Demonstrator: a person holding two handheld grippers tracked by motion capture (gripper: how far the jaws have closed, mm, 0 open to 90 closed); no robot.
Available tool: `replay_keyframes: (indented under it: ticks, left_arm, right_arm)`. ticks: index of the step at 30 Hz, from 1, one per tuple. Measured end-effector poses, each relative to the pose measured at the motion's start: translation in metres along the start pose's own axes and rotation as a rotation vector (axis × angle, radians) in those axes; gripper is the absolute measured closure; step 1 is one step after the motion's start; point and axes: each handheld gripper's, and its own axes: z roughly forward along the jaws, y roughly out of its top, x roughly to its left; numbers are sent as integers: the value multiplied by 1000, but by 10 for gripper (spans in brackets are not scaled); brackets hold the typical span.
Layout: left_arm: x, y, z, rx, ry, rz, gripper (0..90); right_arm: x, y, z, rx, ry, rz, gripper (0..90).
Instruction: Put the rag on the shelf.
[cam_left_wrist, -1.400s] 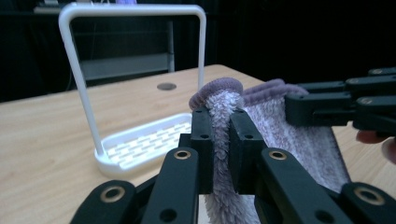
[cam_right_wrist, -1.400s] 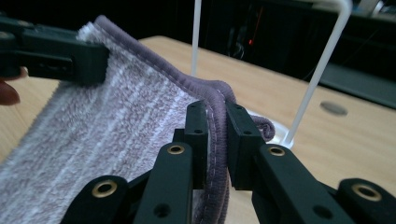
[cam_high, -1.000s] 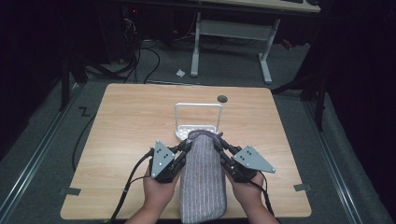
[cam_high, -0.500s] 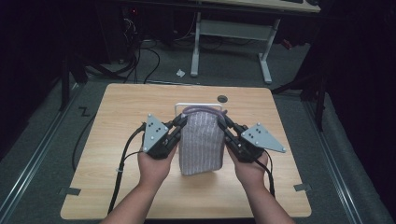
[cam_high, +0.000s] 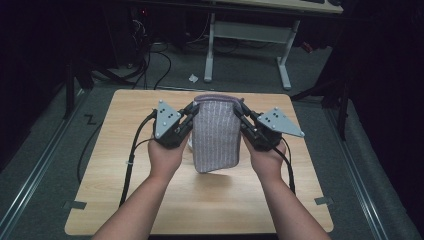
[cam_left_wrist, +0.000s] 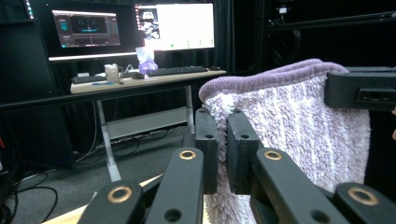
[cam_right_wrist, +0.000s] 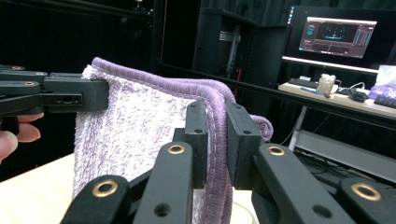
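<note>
The folded terry towel (cam_high: 216, 134), pinched between the two grippers, is pale lilac-white with thin darker purple stripes running down it, and a solid purple hem (cam_left_wrist: 275, 74) runs along its top edge. The left gripper (cam_high: 188, 116) is black, with brass-coloured rivets (cam_left_wrist: 187, 154) on its linkage and a flat grey three-cornered plate (cam_high: 166, 118) dotted with small pale screws on top. The right gripper (cam_high: 243, 116) is likewise black with brass-coloured rivets and carries the same grey plate (cam_high: 280, 122). Black cables (cam_high: 132, 150) trail from both. Beneath the grippers, the bench (cam_high: 120, 165) is light wood with a fine grain, and the floor (cam_high: 45, 165) around it is dark grey.
</note>
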Motion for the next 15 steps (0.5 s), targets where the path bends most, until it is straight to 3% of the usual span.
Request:
replay_keyframes:
  ticks: [5,9,15]
  left_arm:
    - [6,5,5,-10,-2,24,848]
    - [13,8,13,-5,-18,8,850]
    - [22,15,30,9,-8,16,849]
  right_arm:
    - [-3,3,8,-3,-3,1,810]
    - [-8,5,17,0,-13,0,810]
    - [-17,11,31,3,-26,22,810]
